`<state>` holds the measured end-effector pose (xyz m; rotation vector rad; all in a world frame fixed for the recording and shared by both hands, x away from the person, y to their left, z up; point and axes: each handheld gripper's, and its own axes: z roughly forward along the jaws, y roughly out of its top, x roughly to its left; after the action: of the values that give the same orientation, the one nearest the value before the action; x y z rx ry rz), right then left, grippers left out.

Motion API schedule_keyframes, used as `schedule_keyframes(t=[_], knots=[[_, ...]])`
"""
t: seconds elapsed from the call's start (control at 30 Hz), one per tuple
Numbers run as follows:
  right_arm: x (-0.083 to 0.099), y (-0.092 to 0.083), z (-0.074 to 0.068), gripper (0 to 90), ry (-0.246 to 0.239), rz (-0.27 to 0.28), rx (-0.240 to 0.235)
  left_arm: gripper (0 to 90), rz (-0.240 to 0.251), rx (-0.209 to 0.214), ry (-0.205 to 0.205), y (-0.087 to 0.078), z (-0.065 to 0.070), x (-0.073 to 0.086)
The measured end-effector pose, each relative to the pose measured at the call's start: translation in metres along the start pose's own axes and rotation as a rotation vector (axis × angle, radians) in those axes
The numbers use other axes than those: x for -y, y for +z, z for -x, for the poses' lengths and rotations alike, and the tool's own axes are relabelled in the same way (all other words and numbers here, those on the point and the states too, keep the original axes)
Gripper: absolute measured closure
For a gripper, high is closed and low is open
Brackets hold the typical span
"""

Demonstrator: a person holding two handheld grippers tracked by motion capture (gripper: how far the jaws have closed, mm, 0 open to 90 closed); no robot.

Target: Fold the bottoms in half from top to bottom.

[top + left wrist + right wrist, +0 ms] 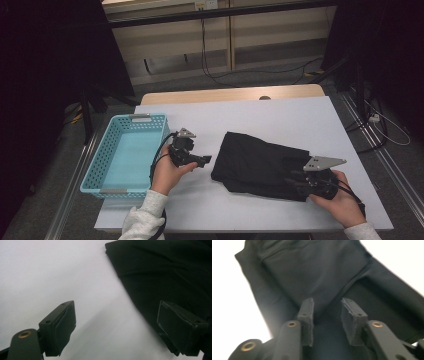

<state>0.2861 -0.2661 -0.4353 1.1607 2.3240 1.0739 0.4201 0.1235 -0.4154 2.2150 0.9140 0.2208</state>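
Note:
A black folded garment (pixel 260 165) lies on the white table (pixel 280 115), right of centre. My right gripper (pixel 295 179) rests at the garment's near right end. In the right gripper view the black garment (pixel 312 272) spreads beneath the right gripper (pixel 327 305), whose jaws stand a little apart, and nothing is pinched between the pads. My left gripper (pixel 204 161) hovers just left of the garment, pointing at it. In the left gripper view this left gripper (pixel 116 315) is wide open over bare table, its right jaw over the edge of the garment (pixel 170 277).
A light blue plastic basket (pixel 97 160) stands empty at the table's left side, close beside my left hand. Beyond the table's far edge there are cables on the floor and dark stands to both sides.

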Motion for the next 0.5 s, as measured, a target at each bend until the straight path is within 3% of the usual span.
schedule_keyframes(t=[0.23,0.5], knots=[[-0.019,0.014,0.017,49.7,0.049,0.043,0.079,14.5,-0.013,0.004,0.025,0.002,0.005,-0.001],[-0.038,0.037,0.031,55.5,0.057,0.039,0.125,14.4,-0.009,0.004,0.02,0.0,0.004,0.0]])
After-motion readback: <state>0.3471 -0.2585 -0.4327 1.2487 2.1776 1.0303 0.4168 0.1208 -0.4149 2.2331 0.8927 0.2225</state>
